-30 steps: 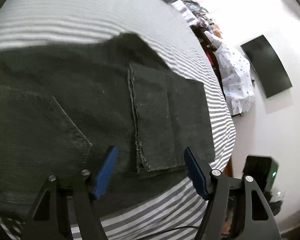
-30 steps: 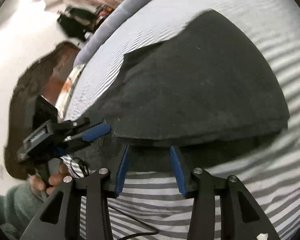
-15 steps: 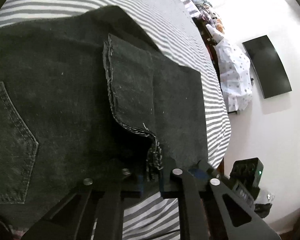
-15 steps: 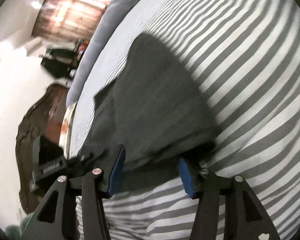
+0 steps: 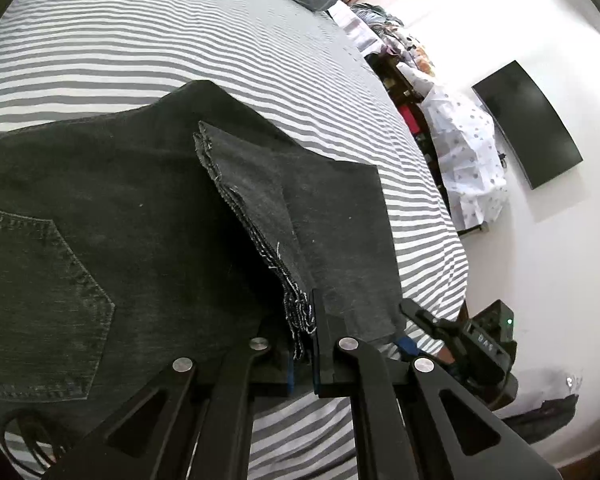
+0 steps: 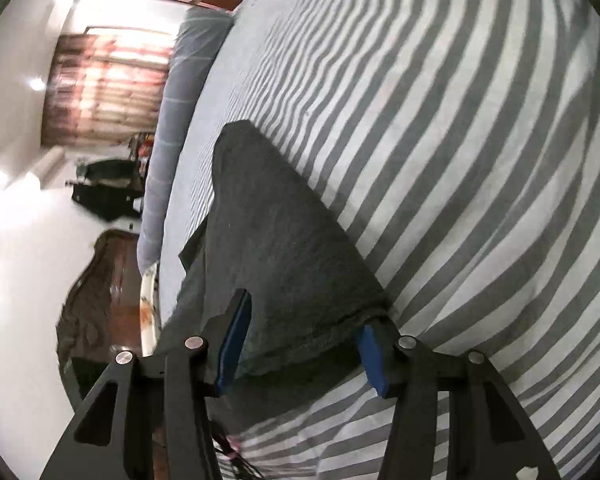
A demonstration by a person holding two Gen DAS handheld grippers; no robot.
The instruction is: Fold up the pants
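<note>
Change: left gripper point(image 5: 303, 346) jaws, wide a second ago, now pinch frayed hem of pants point(image 5: 148, 216) at lower centre | right gripper point(image 6: 300, 344) jaws open, straddling fold edge | pants on striped bed point(image 5: 180, 40) | judgement: next fold can start.

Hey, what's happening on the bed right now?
A person with a handheld gripper in each hand is folding dark denim pants on a striped bedsheet. The left gripper is shut on the frayed leg hems lying over the pants. The right gripper is open, straddling the folded edge of the pants without clamping it.
</note>
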